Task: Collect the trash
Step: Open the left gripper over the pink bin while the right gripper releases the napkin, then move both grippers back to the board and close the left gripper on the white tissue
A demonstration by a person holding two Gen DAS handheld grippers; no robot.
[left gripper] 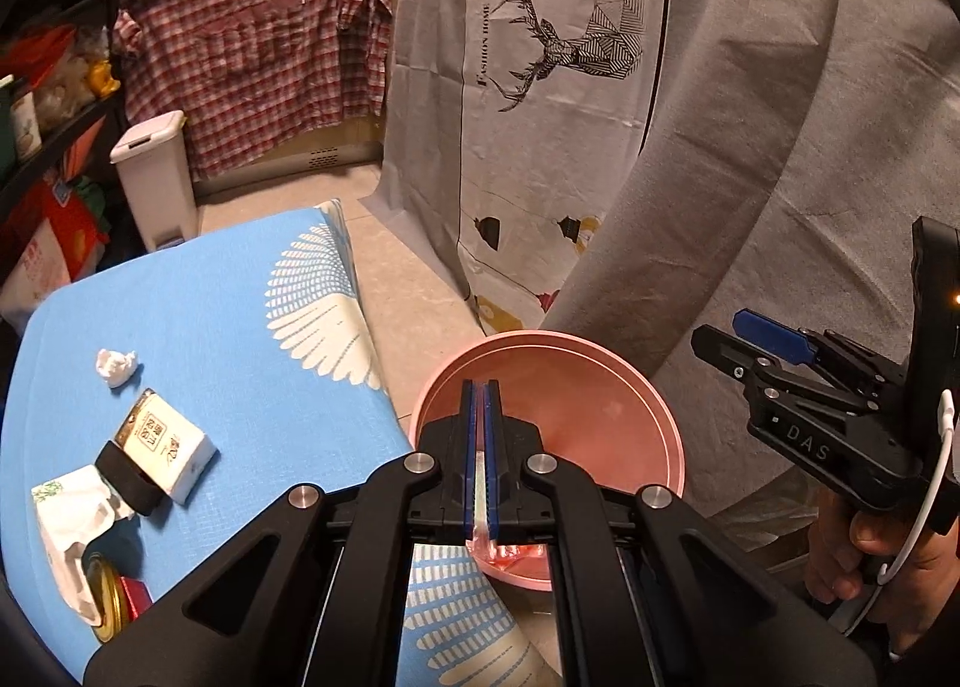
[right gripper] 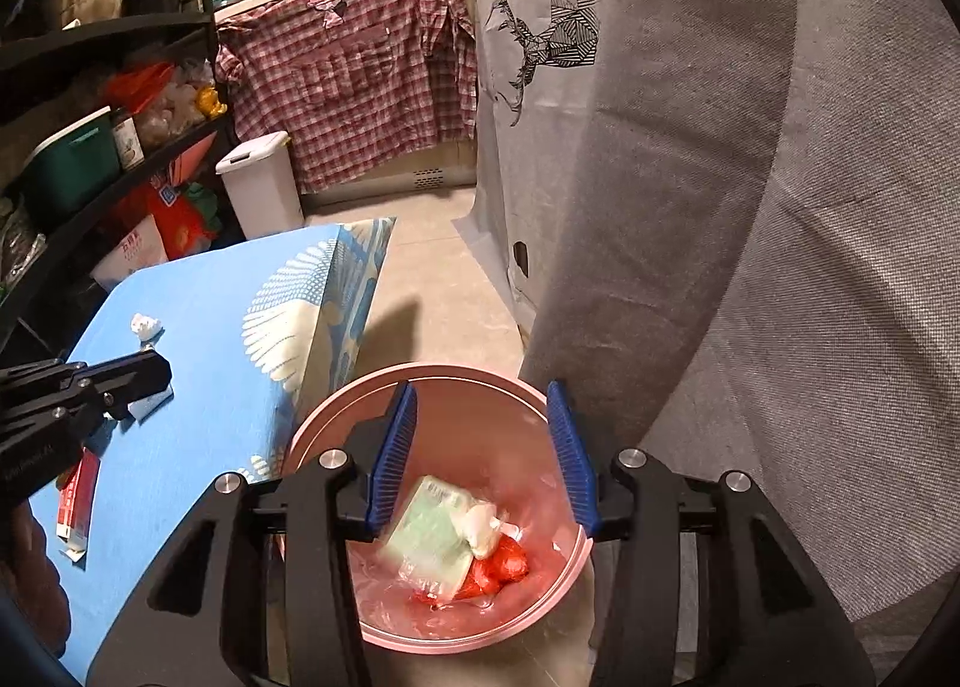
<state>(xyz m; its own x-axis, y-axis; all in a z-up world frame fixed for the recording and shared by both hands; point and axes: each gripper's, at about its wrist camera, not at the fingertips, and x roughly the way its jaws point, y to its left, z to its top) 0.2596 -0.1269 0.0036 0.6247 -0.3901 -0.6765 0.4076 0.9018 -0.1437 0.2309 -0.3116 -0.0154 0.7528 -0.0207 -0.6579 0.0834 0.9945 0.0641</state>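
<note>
A round pink bin [right gripper: 432, 372] stands on the floor by the blue table [right gripper: 210, 363]. My right gripper [right gripper: 483, 387] hangs open over the bin. Below its jaws a blurred green-white packet [right gripper: 429, 543] is in the bin, with a white wad [right gripper: 480, 531] and red wrapping [right gripper: 504, 567]. My left gripper [left gripper: 480, 387] is shut, with only a thin pale sliver showing between its pads; it hovers at the table edge. On the table lie a crumpled tissue [left gripper: 117, 368], a white carton with a black band [left gripper: 165, 456], a torn tissue pack [left gripper: 72, 525] and a red-white carton [right gripper: 78, 501].
A white pedal bin [left gripper: 156, 177] stands beyond the table, dark shelving [right gripper: 90, 87] full of goods runs along the left. Grey cloth [right gripper: 780, 267] hangs close on the right of the pink bin. A gold-lidded jar [left gripper: 108, 597] sits at the table's near edge.
</note>
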